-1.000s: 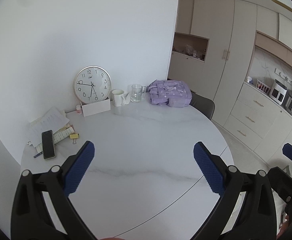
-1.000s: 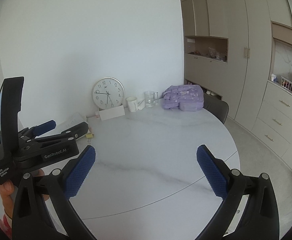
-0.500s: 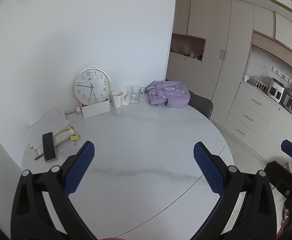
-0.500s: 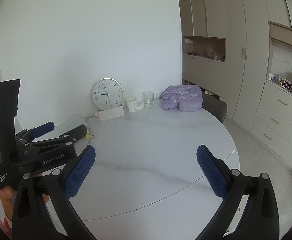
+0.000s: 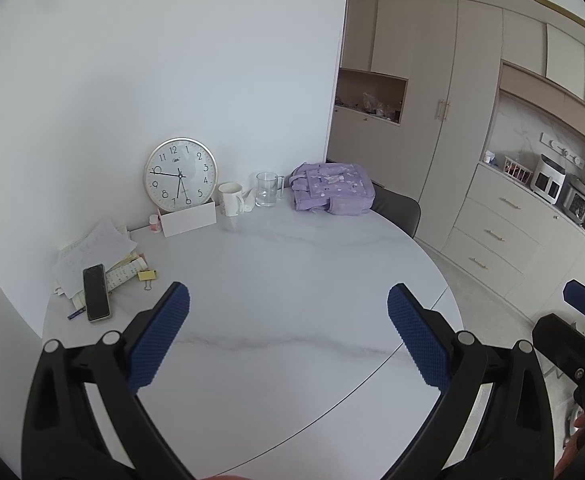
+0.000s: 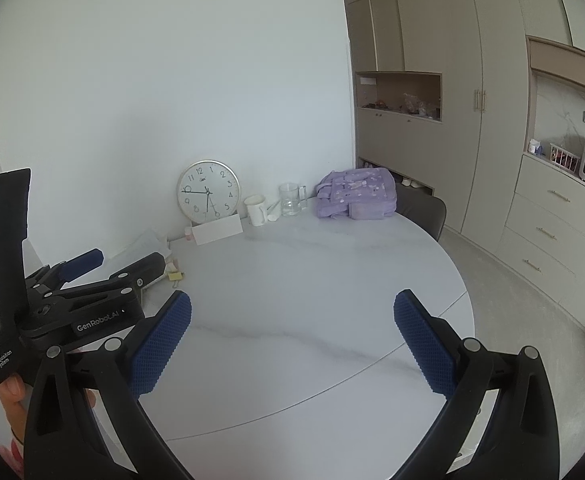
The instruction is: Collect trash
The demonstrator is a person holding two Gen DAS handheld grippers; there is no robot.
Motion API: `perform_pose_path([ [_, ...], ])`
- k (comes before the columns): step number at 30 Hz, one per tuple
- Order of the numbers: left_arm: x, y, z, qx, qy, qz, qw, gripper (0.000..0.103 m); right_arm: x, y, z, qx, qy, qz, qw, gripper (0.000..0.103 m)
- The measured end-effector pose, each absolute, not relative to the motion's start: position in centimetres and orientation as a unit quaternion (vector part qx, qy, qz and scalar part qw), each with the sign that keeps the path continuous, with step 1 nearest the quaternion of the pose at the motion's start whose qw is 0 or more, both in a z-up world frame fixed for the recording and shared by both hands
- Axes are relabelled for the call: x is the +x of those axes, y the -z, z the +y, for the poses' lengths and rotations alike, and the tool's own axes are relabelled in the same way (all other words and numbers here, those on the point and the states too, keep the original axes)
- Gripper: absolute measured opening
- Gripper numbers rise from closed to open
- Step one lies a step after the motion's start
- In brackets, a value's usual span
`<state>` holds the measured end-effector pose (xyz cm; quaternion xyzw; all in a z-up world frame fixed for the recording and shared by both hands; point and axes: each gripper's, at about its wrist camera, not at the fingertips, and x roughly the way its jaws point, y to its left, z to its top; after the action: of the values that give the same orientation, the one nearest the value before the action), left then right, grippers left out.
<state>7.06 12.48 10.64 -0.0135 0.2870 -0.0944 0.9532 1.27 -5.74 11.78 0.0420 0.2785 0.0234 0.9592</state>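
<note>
A round white marble table (image 5: 292, 280) lies ahead of both grippers. A small crumpled white tissue (image 5: 248, 201) sits between the white mug (image 5: 229, 199) and the glass mug (image 5: 267, 189) at the far edge. Loose papers (image 5: 92, 246) are piled at the left, with a black phone (image 5: 96, 293) lying on them. My left gripper (image 5: 288, 300) is open above the near part of the table and holds nothing. My right gripper (image 6: 292, 304) is open too and holds nothing. The left gripper (image 6: 120, 264) also shows at the left of the right wrist view, held by a hand (image 6: 10, 394).
A wall clock (image 5: 180, 174) leans on the wall behind a white card box (image 5: 188, 220). A purple bag (image 5: 332, 188) lies at the table's far right, with a dark chair (image 5: 398, 208) behind it. A yellow binder clip (image 5: 147, 276) lies near the papers. Beige cabinets (image 5: 492, 236) line the right side.
Both views have drifted only slightly, and the table things stay where they were. Both grippers remain open with nothing in them.
</note>
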Motion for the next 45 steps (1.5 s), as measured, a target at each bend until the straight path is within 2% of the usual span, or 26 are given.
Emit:
perform_pose_path([
  [45, 6.5, -10.9, 10.6, 0.007, 0.096, 0.278, 0.956, 0.095, 0.1, -12.0, -7.6, 0.046, -0.018, 0.273, 0.961, 0.101],
])
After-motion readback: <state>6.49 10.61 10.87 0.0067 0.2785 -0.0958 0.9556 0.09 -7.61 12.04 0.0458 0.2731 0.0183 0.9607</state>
